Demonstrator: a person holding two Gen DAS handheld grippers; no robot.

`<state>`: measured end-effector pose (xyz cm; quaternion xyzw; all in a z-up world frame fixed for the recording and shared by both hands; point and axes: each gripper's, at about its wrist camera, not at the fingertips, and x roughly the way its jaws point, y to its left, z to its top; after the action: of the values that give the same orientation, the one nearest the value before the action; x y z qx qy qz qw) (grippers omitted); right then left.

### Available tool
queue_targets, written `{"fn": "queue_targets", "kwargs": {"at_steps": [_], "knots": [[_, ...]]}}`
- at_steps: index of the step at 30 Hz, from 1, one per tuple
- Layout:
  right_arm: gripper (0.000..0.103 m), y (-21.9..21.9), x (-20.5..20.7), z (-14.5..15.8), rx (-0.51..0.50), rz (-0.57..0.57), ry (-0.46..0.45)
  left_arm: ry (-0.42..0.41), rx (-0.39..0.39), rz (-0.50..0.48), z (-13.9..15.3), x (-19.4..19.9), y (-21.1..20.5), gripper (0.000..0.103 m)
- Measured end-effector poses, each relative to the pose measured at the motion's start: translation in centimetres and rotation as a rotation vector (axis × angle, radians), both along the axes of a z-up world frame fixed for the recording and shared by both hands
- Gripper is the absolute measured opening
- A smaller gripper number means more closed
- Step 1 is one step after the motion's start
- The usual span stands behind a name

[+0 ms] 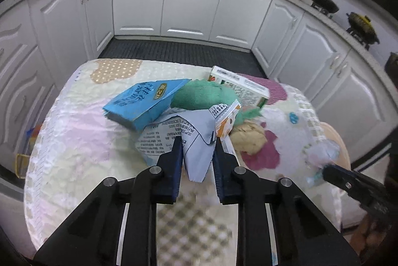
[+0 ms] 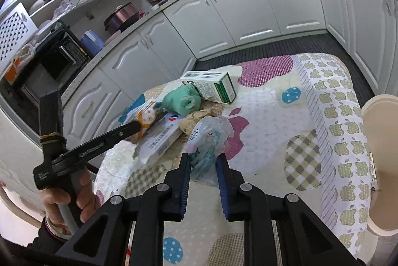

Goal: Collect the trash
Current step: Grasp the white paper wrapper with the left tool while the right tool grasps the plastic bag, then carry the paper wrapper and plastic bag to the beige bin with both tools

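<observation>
Trash mostly uncollected: left gripper (image 1: 196,149) pinches grey wrapper (image 1: 196,141), right gripper (image 2: 202,161) pinches plastic bag (image 2: 209,139), while blue carton (image 1: 144,101) and green-white box (image 2: 211,86) lie mid-table (image 2: 273,121).

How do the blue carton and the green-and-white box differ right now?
The blue carton is crushed and open-ended; the green-and-white box keeps its square shape. The carton lies at the pile's left, the box at the far side. The carton is plain blue with a logo, the box covered in fine print. Both rest against the green cloth.
</observation>
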<state>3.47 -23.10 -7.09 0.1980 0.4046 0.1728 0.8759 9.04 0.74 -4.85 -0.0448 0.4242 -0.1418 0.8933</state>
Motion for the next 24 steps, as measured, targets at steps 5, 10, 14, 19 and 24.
{"fn": "queue_targets", "kwargs": {"at_steps": [5,10,14,19,24], "knots": [[0.02,-0.4,-1.0,0.6,0.001,-0.003,-0.016,-0.003,-0.091,-0.045,2.8,-2.7,1.5,0.019],[0.02,-1.4,-1.9,0.8,0.005,-0.023,-0.016,-0.004,-0.14,-0.085,4.8,-4.2,1.3,0.019],[0.02,-2.2,-2.5,1.1,0.004,-0.036,-0.021,0.013,-0.174,-0.122,5.6,-4.8,0.4,0.019],[0.02,-3.2,-3.2,1.5,0.004,-0.054,-0.031,-0.007,-0.191,-0.173,7.1,-5.7,-1.3,0.019],[0.02,-4.2,-3.7,1.7,0.007,-0.073,-0.036,-0.014,-0.169,-0.202,7.1,-6.0,-3.5,0.019]]}}
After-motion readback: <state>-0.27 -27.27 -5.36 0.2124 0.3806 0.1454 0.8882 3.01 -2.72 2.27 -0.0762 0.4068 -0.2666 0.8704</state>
